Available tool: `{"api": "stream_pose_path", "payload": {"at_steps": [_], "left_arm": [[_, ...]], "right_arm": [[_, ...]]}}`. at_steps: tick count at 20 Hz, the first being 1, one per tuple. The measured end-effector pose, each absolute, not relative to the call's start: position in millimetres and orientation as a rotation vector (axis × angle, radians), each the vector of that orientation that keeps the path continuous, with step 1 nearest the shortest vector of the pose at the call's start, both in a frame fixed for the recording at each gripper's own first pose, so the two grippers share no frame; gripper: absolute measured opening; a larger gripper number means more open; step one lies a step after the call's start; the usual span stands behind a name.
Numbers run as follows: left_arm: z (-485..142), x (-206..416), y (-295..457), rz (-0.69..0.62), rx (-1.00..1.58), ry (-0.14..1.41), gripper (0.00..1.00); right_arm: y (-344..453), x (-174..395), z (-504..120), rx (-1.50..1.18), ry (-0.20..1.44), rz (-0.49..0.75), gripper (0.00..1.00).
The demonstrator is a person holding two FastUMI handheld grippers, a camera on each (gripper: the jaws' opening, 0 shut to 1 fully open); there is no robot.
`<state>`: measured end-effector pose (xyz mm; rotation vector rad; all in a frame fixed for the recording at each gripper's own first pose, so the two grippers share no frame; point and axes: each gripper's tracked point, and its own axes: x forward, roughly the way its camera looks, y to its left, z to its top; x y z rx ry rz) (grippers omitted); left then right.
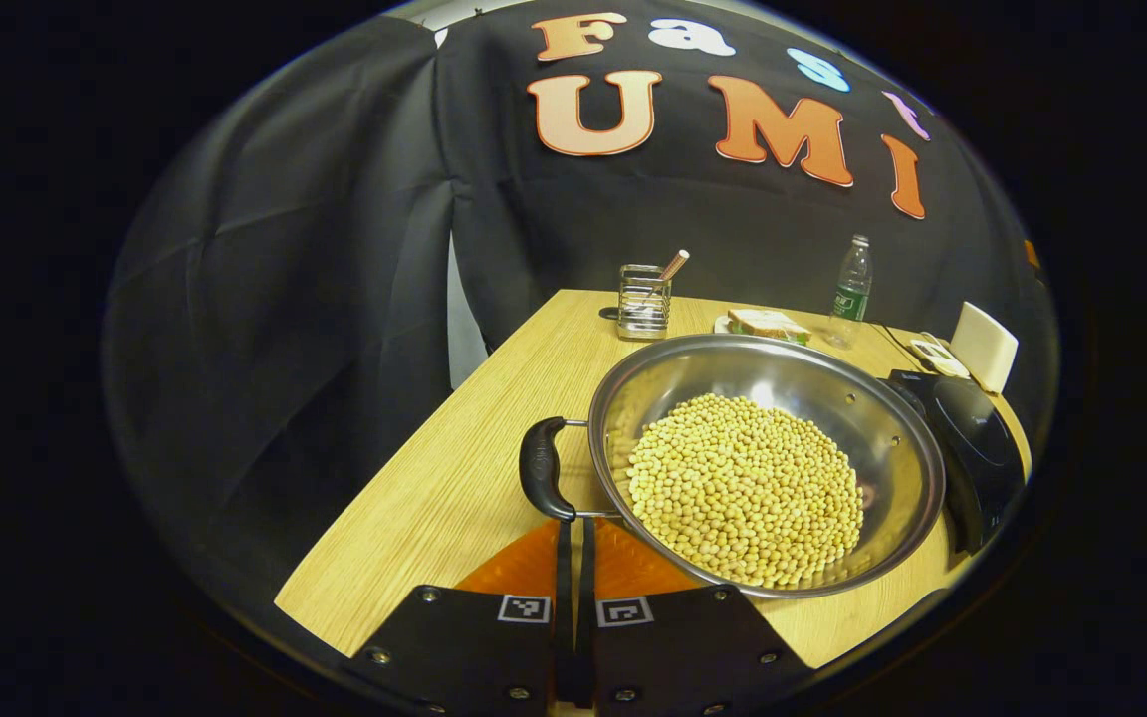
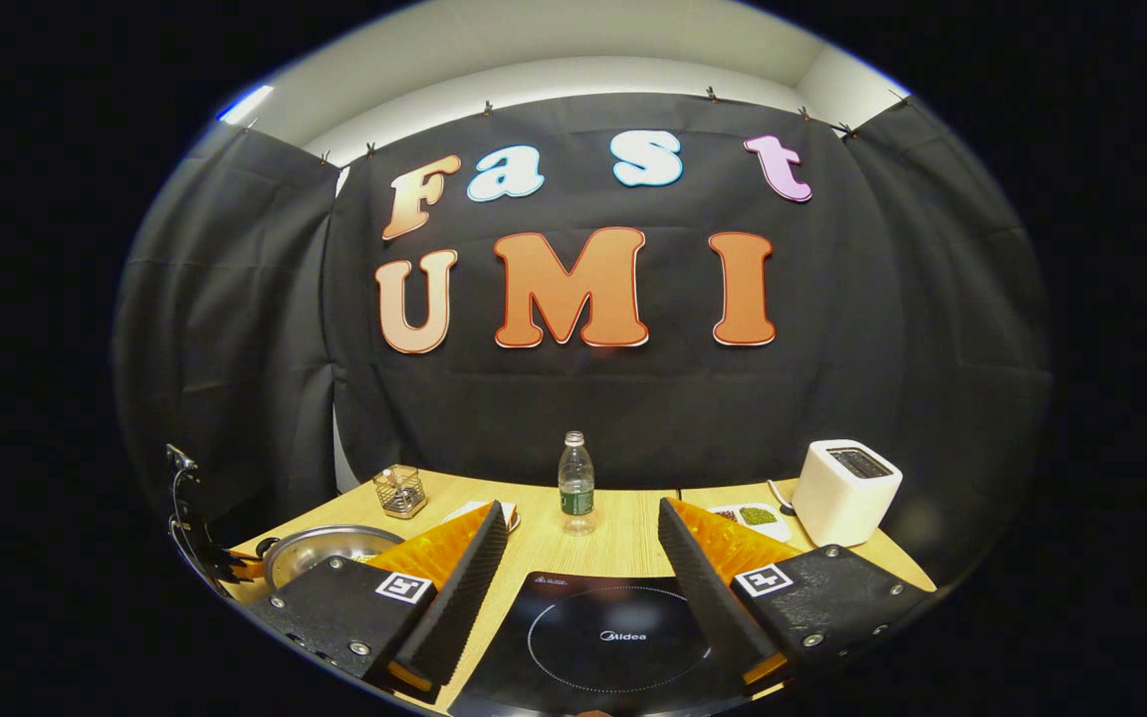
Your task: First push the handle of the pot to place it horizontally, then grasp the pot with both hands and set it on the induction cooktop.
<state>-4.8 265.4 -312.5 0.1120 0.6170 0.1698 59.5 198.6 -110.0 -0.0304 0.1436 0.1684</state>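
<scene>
A steel pot point(image 1: 892, 438) full of pale beans point(image 1: 745, 486) rests on the wooden table point(image 1: 454, 468). Its black side handle point(image 1: 545, 468) sticks out on the pot's left in the left gripper view. My left gripper point(image 1: 573, 533) is shut, fingers pressed together, with the tips right at the handle's near end. The black induction cooktop point(image 1: 977, 453) lies just beyond the pot's right rim. In the right gripper view my right gripper point(image 2: 583, 510) stands wide open above the cooktop point(image 2: 613, 637), holding nothing, and the pot point(image 2: 320, 546) lies to its left.
At the back of the table stand a wire utensil holder point(image 1: 644, 301), a sandwich on a plate point(image 1: 768, 324) and a water bottle point(image 2: 575, 483). A white toaster point(image 2: 844, 490) and a small dish point(image 2: 748, 515) sit at the back right. The table's left edge drops off beside the handle.
</scene>
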Motion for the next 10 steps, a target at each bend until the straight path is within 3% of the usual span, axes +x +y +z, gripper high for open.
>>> {"api": "stream_pose_path", "payload": {"at_steps": [10], "left_arm": [[-317,20,280,0.125,-0.009,0.596,0.02]], "right_arm": [[212,61,-122,-0.056,0.164,0.175,0.95]]}}
